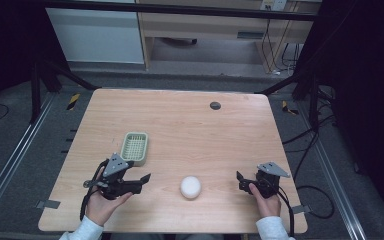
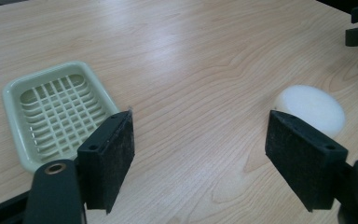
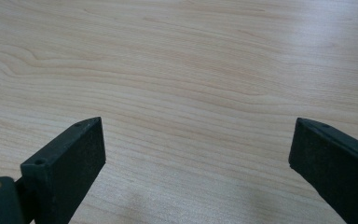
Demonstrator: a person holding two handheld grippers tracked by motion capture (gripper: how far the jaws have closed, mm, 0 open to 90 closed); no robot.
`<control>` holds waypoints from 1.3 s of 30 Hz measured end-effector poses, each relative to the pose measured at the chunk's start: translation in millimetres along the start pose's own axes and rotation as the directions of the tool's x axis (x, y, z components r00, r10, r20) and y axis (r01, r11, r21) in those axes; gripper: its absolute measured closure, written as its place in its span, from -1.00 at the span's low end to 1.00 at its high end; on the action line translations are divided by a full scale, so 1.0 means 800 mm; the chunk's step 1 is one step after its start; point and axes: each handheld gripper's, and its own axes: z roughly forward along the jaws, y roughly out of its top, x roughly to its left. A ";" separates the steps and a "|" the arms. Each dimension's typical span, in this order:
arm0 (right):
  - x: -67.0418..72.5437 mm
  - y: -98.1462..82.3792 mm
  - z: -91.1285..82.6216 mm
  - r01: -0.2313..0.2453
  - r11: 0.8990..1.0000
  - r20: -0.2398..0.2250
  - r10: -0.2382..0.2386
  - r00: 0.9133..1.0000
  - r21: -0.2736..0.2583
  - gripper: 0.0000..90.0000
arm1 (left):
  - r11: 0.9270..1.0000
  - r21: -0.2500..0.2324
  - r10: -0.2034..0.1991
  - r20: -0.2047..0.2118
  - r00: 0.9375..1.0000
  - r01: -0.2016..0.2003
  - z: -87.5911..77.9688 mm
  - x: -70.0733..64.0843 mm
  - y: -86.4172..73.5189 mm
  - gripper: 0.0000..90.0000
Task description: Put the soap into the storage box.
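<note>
On the table (image 1: 195,125), white puck (image 1: 190,187) between both gaping tools, left tool (image 1: 142,181), right tool (image 1: 240,181)

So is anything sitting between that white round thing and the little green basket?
Nothing visible does. Bare wood lies between the white round piece and the green basket, which is empty. Both grippers, left and right, are off to either side, open.

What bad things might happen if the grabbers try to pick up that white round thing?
The white round object looks smooth and rounded, so it might slip or roll away if pinched off-centre. It sits near the table's front edge, so a nudge could send it off. The left hand-held gripper is open close to the green slotted tray, so swinging it might bump the tray. The right hand-held gripper is open too.
</note>
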 end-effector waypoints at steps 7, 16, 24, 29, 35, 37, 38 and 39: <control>0.000 0.000 0.000 0.002 1.000 0.001 -0.002 1.000 0.002 -0.91 | 1.000 -0.004 0.011 0.010 1.000 -0.011 0.004 -0.007 0.004 -0.47; 0.000 0.000 0.001 -0.001 1.000 -0.001 0.001 1.000 -0.001 -0.91 | 1.000 0.005 0.023 0.023 0.999 -0.023 0.011 -0.015 0.008 -0.47; 0.000 0.000 0.001 0.000 1.000 -0.001 0.000 1.000 0.003 -0.91 | 0.999 0.000 0.033 0.034 0.999 -0.033 0.015 -0.021 0.018 -0.48; 0.000 -0.001 0.002 -0.001 1.000 -0.002 0.001 1.000 0.006 -0.91 | 0.999 -0.002 0.039 0.046 0.998 -0.039 0.019 -0.027 0.025 -0.48; 0.000 -0.001 0.002 -0.003 1.000 -0.002 0.003 1.000 0.006 -0.91 | 0.998 0.006 0.060 0.052 0.997 -0.060 0.026 -0.036 0.031 -0.48; 0.000 -0.001 0.002 -0.004 1.000 -0.002 0.004 1.000 0.006 -0.91 | 0.998 0.006 0.067 0.055 0.996 -0.067 0.028 -0.039 0.033 -0.48; 0.000 -0.001 0.002 -0.008 1.000 -0.004 0.008 1.000 0.007 -0.91 | 0.998 0.008 0.069 0.057 0.996 -0.069 0.030 -0.041 0.035 -0.48; 0.000 0.000 0.002 -0.008 1.000 -0.003 0.008 1.000 0.007 -0.91 | 0.998 0.006 0.070 0.059 0.996 -0.070 0.031 -0.042 0.036 -0.48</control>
